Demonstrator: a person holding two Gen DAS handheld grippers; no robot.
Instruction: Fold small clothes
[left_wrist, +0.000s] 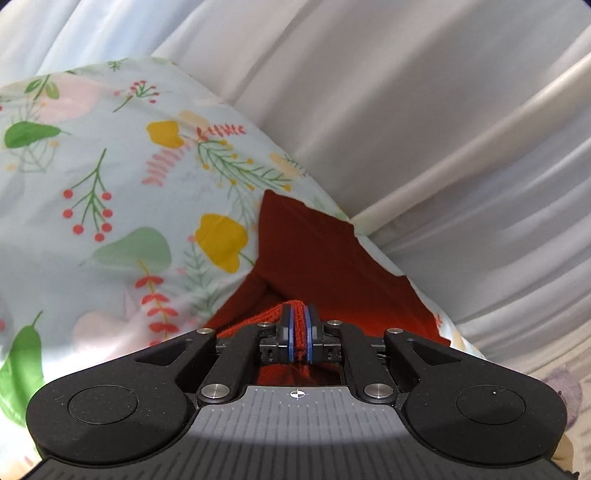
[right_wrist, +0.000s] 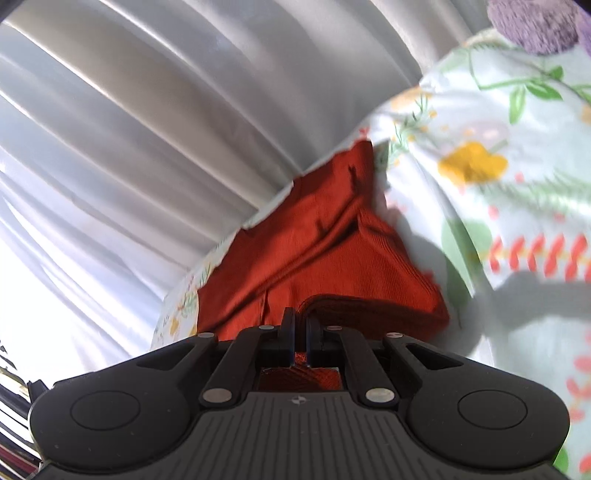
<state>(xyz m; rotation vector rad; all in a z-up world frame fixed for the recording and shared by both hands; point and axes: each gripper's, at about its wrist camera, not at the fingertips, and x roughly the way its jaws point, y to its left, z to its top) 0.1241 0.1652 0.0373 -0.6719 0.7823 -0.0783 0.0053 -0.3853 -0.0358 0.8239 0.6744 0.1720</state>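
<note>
A small rust-red ribbed garment (left_wrist: 325, 254) lies on a floral bedsheet (left_wrist: 110, 184), near the bed's far edge. My left gripper (left_wrist: 298, 314) is shut on a bunched red edge of it, with cloth pinched between the blue pads. In the right wrist view the same red garment (right_wrist: 317, 243) spreads ahead on the floral sheet (right_wrist: 498, 184), and my right gripper (right_wrist: 300, 317) is shut on its folded dark hem. The rest of the garment under both grippers is hidden.
White pleated curtains (left_wrist: 424, 110) hang right behind the bed edge; they also fill the left of the right wrist view (right_wrist: 129, 129). A purple fuzzy item (right_wrist: 535, 22) sits at the top right. Striped clutter (right_wrist: 14, 406) shows at the lower left.
</note>
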